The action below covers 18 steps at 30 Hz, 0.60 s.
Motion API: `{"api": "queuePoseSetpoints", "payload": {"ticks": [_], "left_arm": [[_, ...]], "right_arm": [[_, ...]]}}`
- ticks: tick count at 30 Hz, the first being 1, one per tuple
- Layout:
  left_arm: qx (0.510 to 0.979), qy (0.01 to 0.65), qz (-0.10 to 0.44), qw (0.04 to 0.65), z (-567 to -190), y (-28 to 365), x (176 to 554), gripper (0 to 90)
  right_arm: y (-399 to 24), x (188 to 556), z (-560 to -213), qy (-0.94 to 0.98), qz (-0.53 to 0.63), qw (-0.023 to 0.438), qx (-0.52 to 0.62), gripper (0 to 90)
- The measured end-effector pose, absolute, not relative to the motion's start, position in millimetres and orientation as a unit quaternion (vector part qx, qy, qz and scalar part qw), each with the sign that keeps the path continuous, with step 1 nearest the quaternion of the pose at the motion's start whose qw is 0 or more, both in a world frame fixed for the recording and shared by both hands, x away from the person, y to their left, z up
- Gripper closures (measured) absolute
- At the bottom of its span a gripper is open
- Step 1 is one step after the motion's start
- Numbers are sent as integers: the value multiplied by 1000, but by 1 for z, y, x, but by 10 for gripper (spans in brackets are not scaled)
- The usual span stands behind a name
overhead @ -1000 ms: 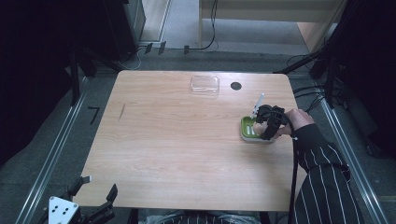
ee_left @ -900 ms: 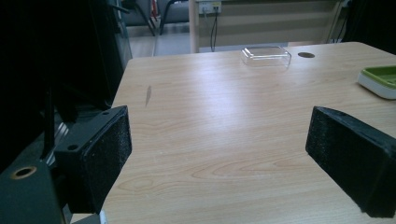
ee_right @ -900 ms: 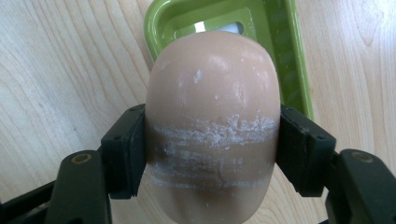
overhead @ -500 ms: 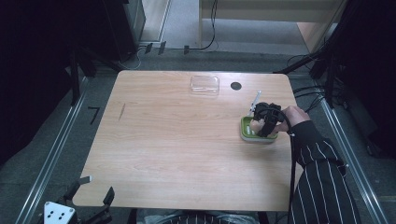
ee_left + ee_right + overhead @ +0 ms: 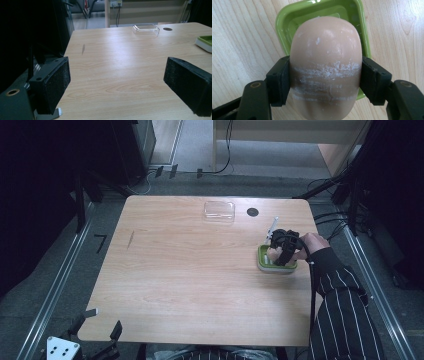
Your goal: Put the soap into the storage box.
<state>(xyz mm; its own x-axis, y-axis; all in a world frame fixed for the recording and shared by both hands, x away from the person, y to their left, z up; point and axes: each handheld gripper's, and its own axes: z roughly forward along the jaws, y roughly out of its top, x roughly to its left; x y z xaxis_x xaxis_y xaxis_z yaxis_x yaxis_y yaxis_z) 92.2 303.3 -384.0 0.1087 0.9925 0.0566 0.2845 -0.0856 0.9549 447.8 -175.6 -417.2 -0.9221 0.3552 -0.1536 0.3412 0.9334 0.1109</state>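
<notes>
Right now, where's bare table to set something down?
Widest free patch: the table from its left and near edges across to the green dish. A smaller gap lies between the clear lid and the dish. Crowded at the right edge: right tool holding soap over the dish.

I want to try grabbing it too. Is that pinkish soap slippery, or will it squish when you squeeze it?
The soap probably stays stiff: the right gripper clamps it without denting its rounded shape. It may be a bit slippery, being smooth and curved. The white scrape marks suggest the surface scratches easily. It hangs over the green dish.
</notes>
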Motion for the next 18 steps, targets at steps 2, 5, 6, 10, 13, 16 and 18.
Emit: {"api": "queuePoseSetpoints", "payload": {"ticks": [2, 5, 6, 10, 13, 16, 18], "left_arm": [[610, 524, 414, 426, -384, 303, 92, 72], [609, 525, 413, 427, -384, 303, 92, 72], [609, 525, 413, 427, -384, 303, 92, 72], [611, 524, 412, 428, -384, 303, 93, 72], [610, 525, 411, 428, -384, 303, 93, 72], [611, 523, 411, 428, -384, 303, 94, 72], [611, 524, 411, 428, -384, 303, 94, 72]], "right_arm": [[-176, 448, -418, 980, 41, 87, 177, 338], [-175, 450, -420, 980, 41, 86, 177, 338], [-175, 451, -421, 980, 40, 85, 176, 338], [-175, 452, -424, 980, 41, 82, 177, 338], [-175, 454, -426, 980, 40, 80, 177, 338], [-174, 455, -428, 980, 41, 79, 176, 338], [-174, 455, -429, 981, 42, 80, 174, 338]]}}
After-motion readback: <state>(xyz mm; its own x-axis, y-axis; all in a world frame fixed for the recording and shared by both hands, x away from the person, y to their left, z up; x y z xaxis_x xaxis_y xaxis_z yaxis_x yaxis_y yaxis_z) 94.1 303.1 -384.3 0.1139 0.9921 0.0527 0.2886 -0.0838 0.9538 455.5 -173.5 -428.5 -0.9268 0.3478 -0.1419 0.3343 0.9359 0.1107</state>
